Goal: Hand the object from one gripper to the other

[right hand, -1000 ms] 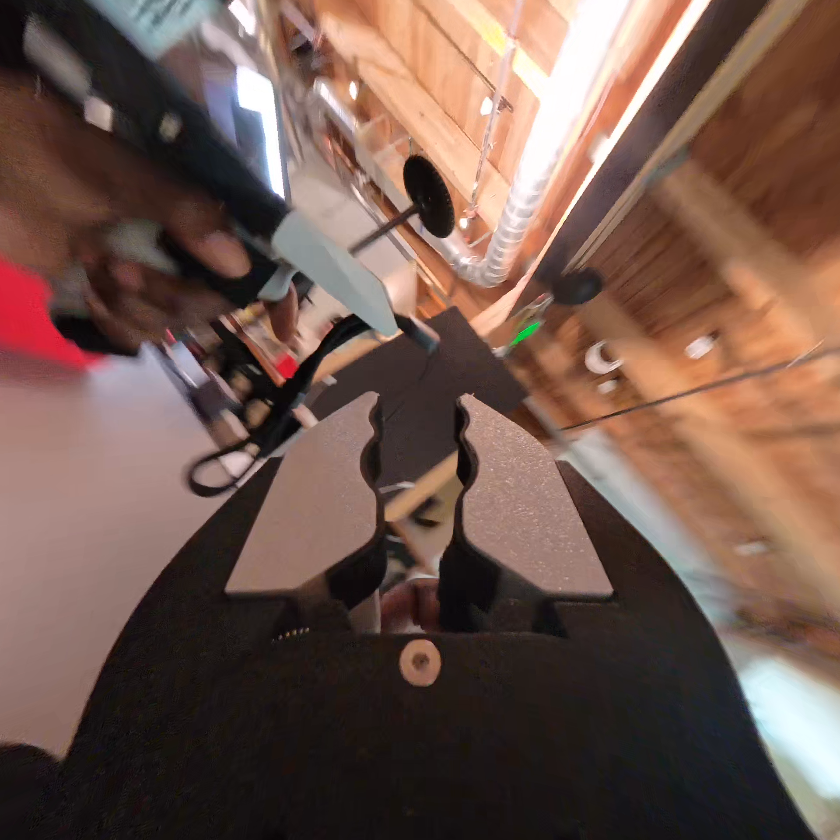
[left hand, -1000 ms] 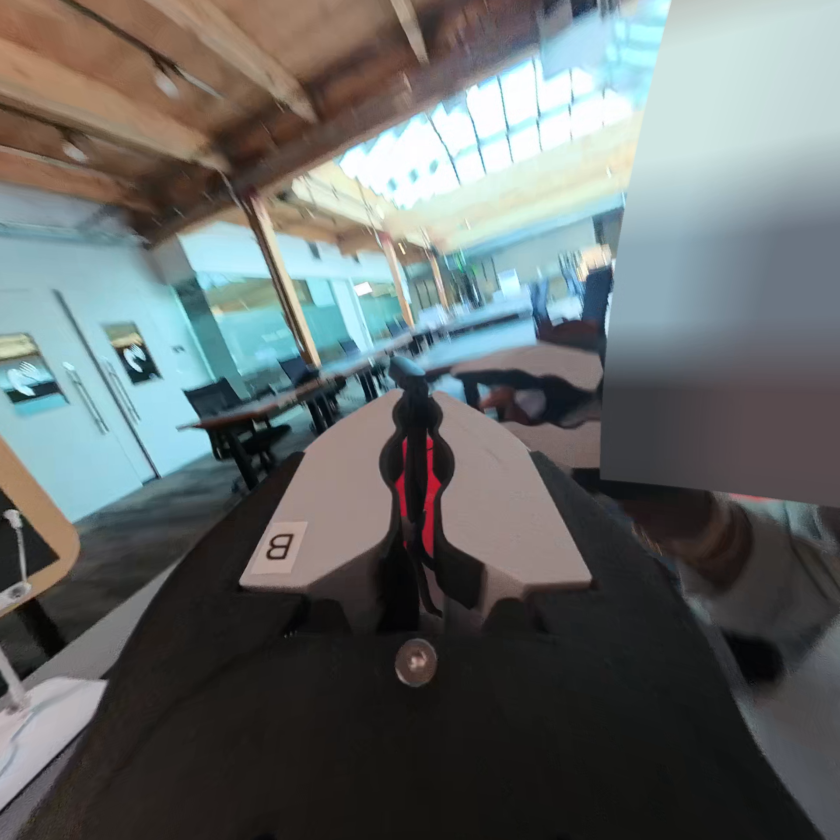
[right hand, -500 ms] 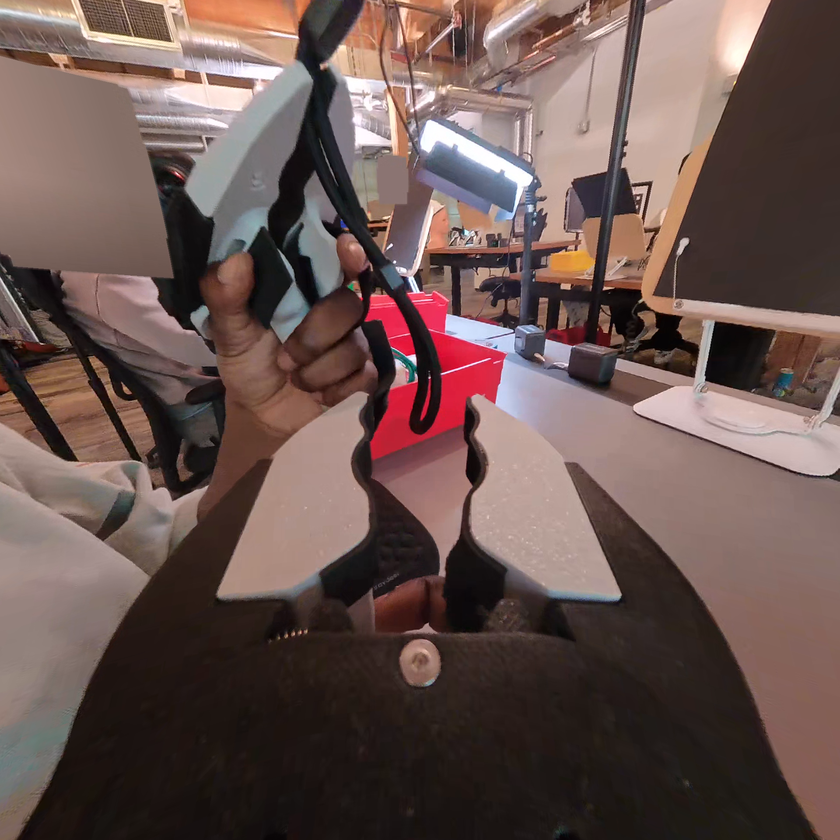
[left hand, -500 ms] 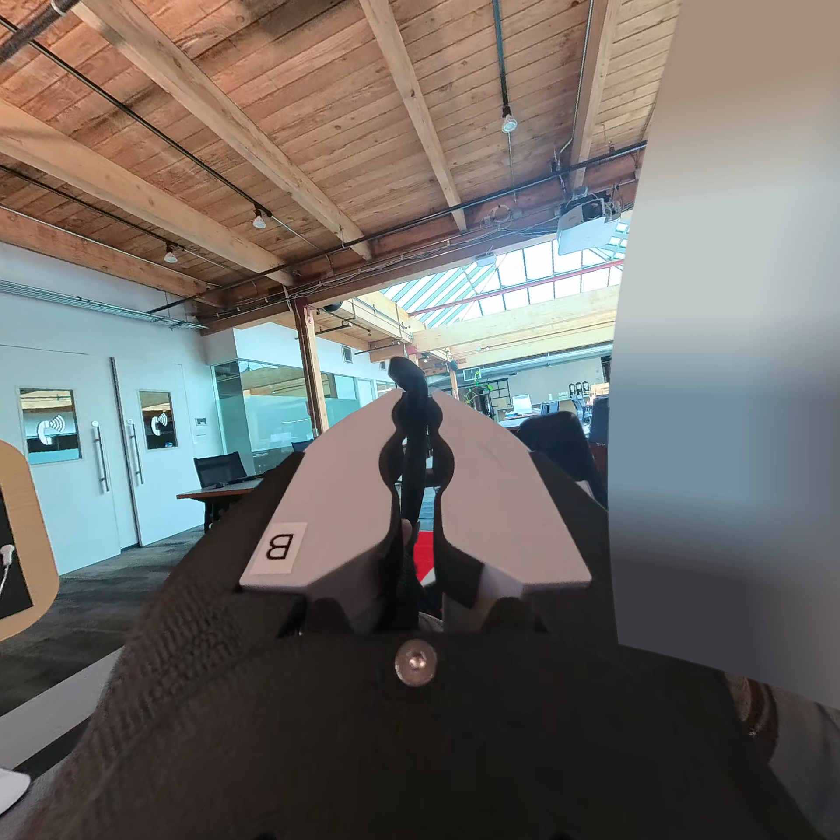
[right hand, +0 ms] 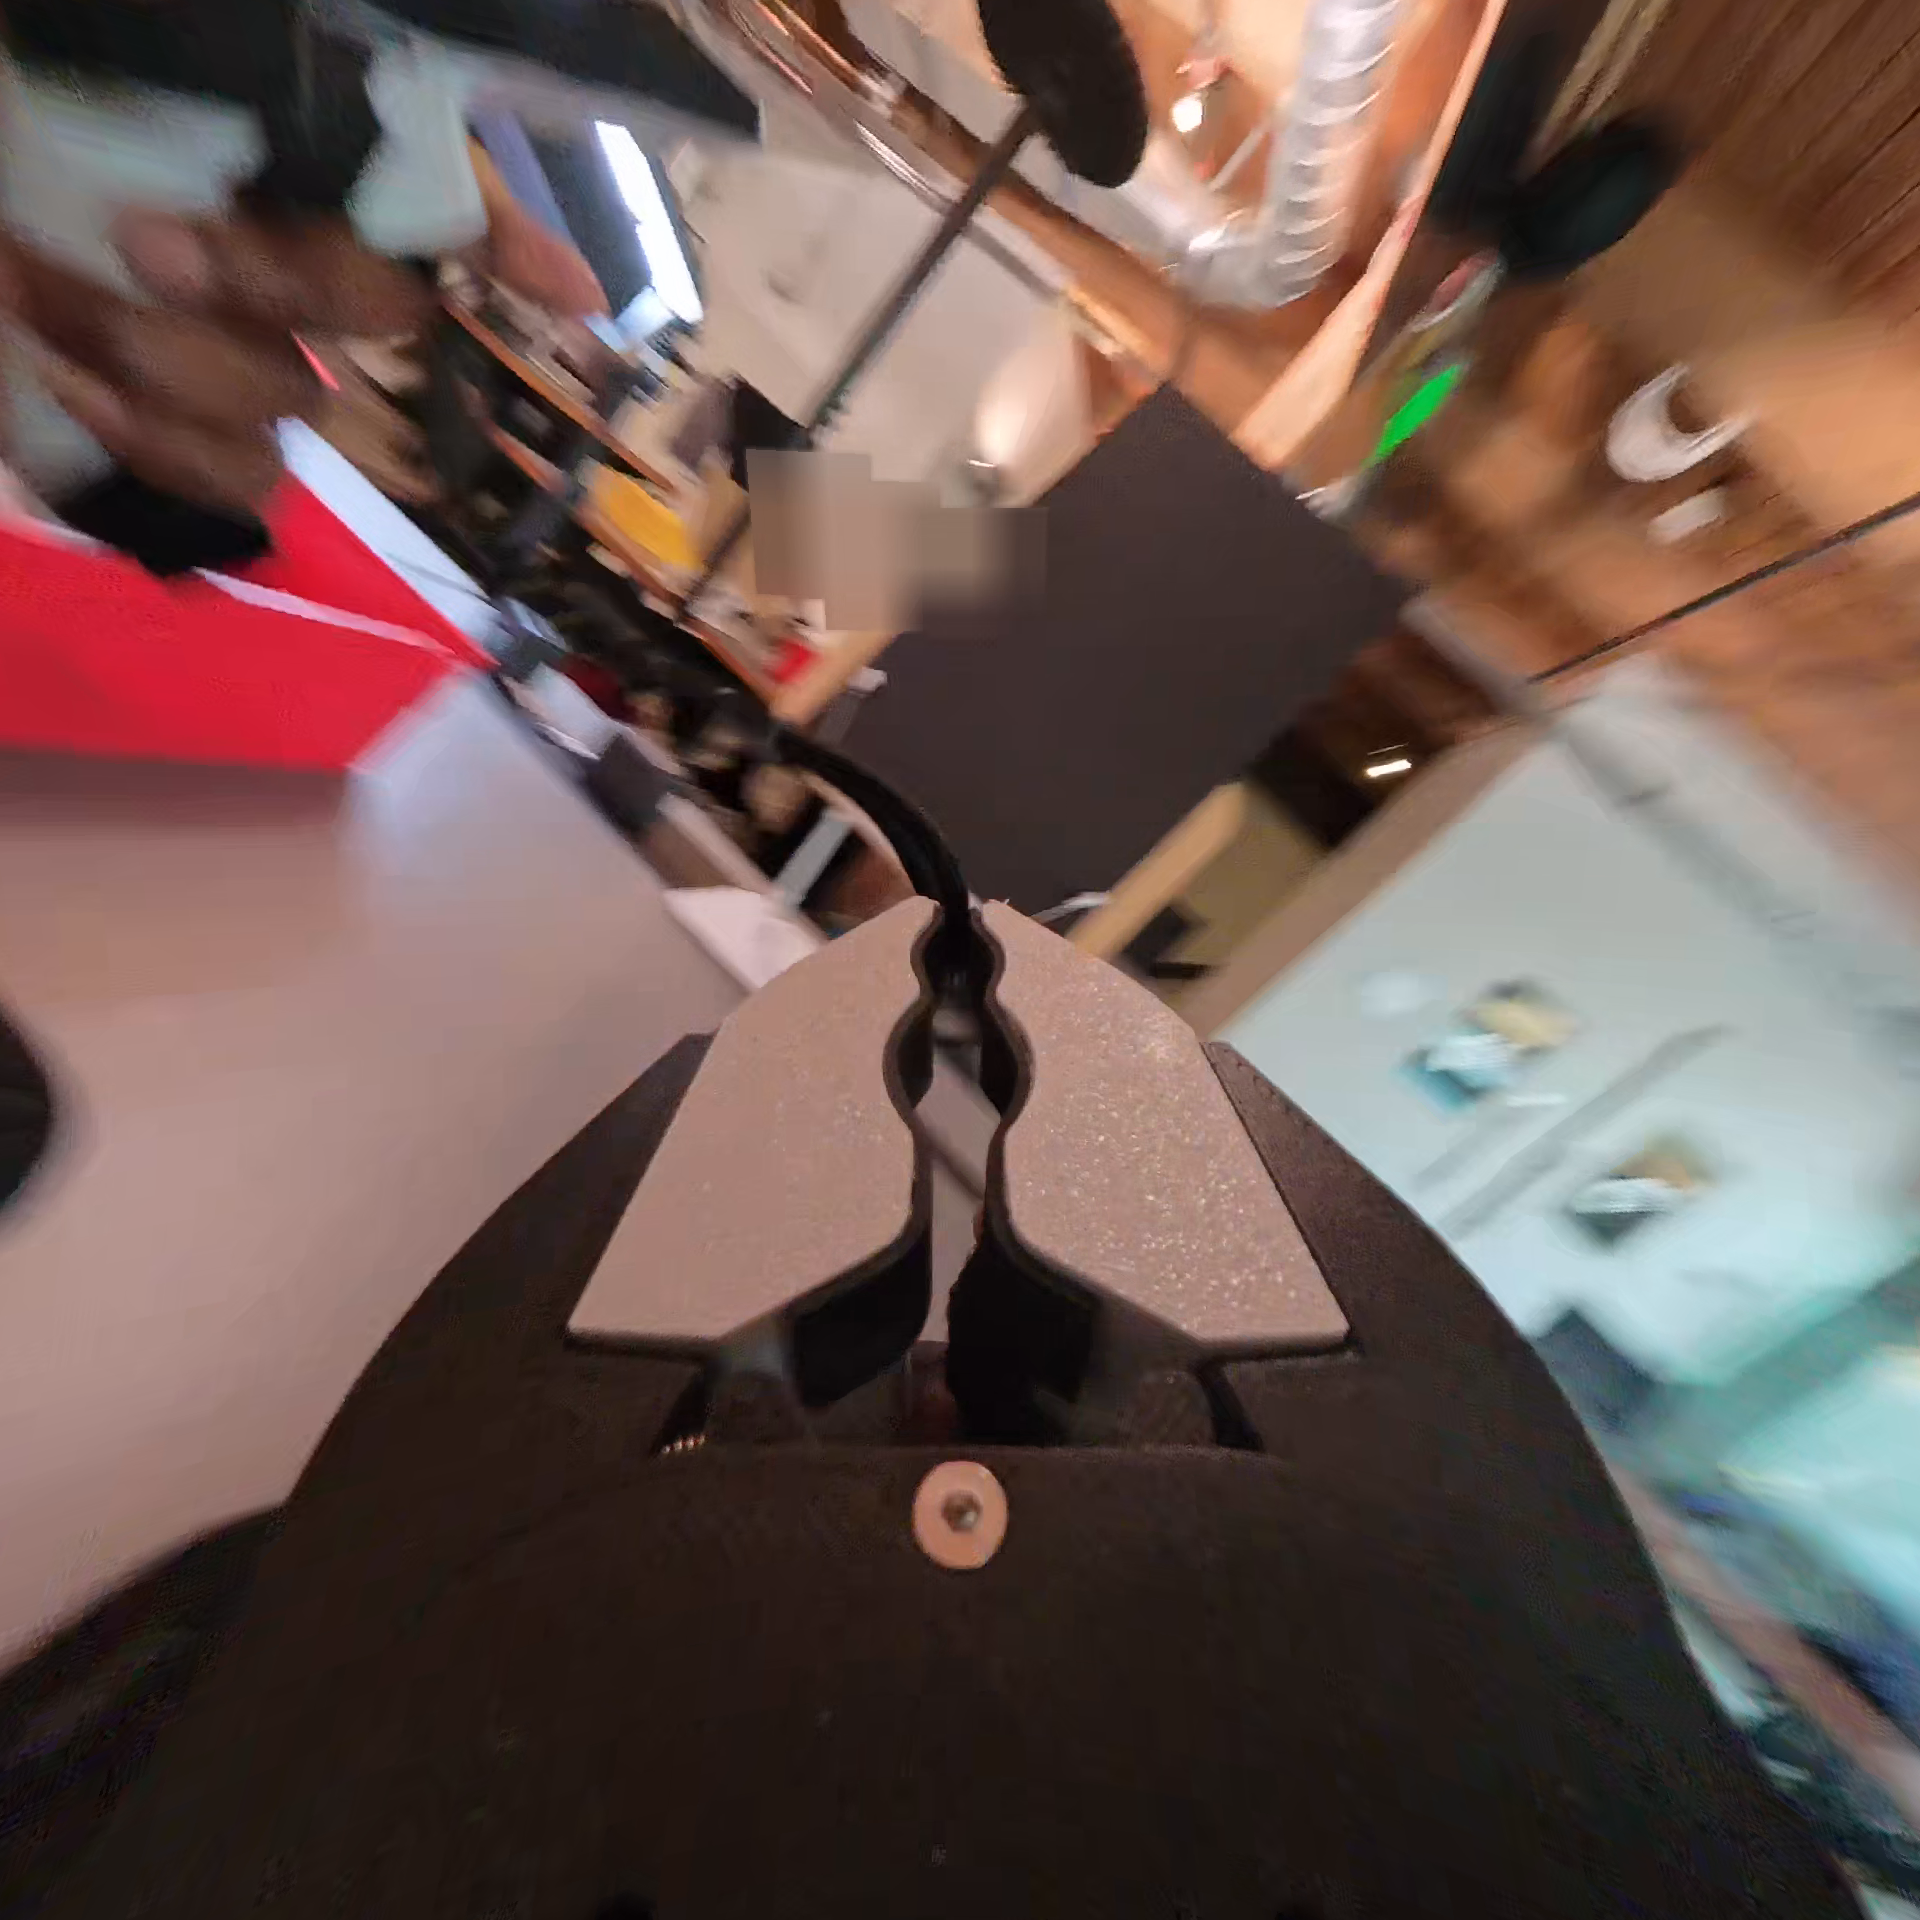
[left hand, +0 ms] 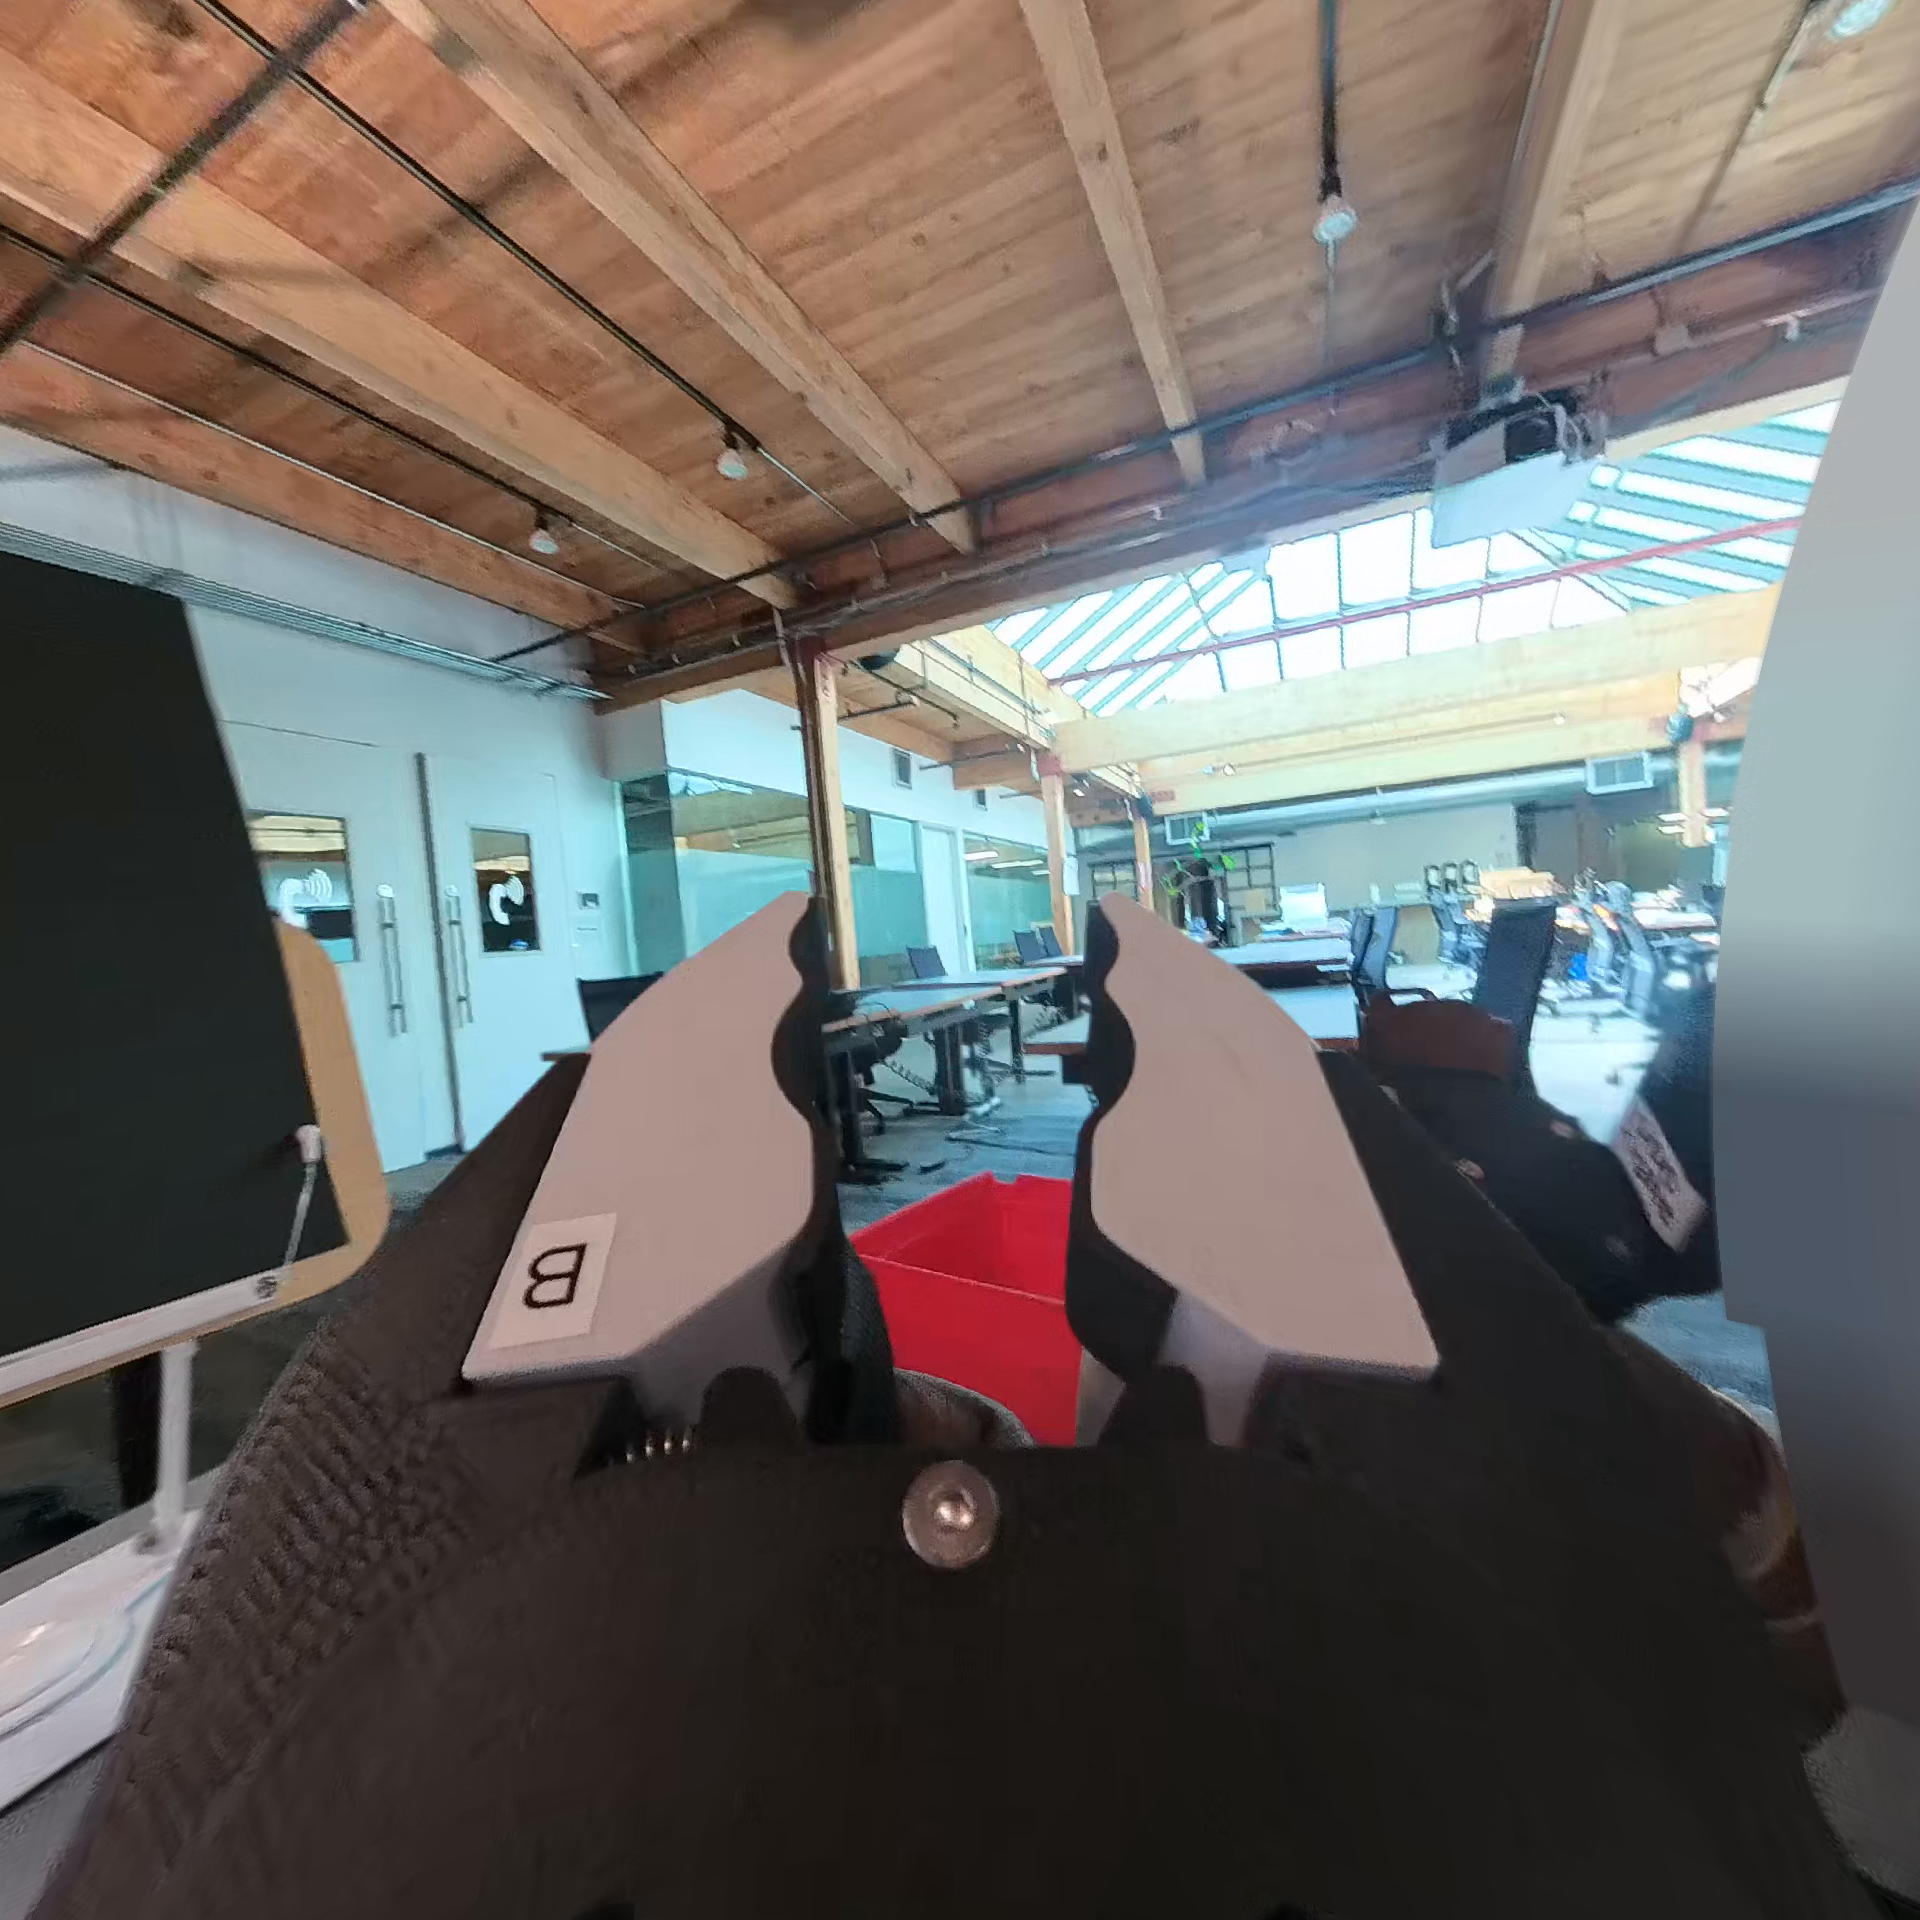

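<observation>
My left gripper [left hand: 951, 920] is open and empty, its grey fingers spread wide and raised toward the room. My right gripper [right hand: 958, 906] is shut on a black cable [right hand: 902, 805], which sticks out past the fingertips and curves up to the left. The right wrist view is tilted and blurred. The left gripper [right hand: 416, 177] and the hand that holds it show as a blur at that view's top left.
A red bin [left hand: 977, 1262] sits below the left gripper's fingers and shows in the right wrist view [right hand: 187, 665] on the grey table [right hand: 260, 1039]. A dark panel on a white stand [left hand: 125, 987] is at the left. A person's sleeve fills the right edge.
The black cable has passed from my left gripper to my right one. The left gripper has opened. The right gripper has shut on the cable and swung away, tilting its view.
</observation>
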A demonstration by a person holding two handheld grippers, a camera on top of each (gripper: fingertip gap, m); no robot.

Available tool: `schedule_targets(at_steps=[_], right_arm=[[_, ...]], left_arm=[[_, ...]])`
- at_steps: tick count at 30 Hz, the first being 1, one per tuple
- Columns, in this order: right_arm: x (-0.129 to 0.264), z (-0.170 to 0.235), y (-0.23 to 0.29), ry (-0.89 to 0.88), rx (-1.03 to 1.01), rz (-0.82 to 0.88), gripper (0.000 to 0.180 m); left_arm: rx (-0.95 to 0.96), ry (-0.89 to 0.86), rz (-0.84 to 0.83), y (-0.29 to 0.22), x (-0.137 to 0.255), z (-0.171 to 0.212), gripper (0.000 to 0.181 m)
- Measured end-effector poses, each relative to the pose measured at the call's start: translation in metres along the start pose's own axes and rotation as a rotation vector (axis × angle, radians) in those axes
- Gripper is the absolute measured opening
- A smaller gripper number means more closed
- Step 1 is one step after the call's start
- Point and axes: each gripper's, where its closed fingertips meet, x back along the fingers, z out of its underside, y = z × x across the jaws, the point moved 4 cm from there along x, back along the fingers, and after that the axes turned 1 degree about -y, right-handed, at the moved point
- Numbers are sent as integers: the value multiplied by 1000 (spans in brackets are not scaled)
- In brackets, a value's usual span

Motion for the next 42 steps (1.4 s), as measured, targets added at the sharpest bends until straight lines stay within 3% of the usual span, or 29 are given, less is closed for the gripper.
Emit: schedule_targets(at_steps=[4,8,13,16,19,29,32,35,42], right_arm=[[6,-11,0,-39,325,134,2],[9,-20,6,-136,423,165,2],[15,-27,9,-208,497,172,2],[17,-30,12,-224,531,170,2],[18,-33,18,-250,570,156,2],[20,-39,18,-265,592,177,3],[18,-37,9,-248,396,180,7],[15,-34,-1,-225,36,72,24],[1,-23,17,-199,-1003,-489,36]], left_arm=[[-3,26,-2,4,7,-5,46],[42,222,171,-23,-4,23,46],[-42,456,313,-56,-17,70,46],[-49,476,344,-66,-21,78,40],[-65,473,339,-66,-21,79,21],[-71,453,369,-69,-20,76,5],[-71,395,307,-62,-22,68,4],[-40,281,221,-47,-21,51,4],[0,24,74,-23,-12,17,4]])
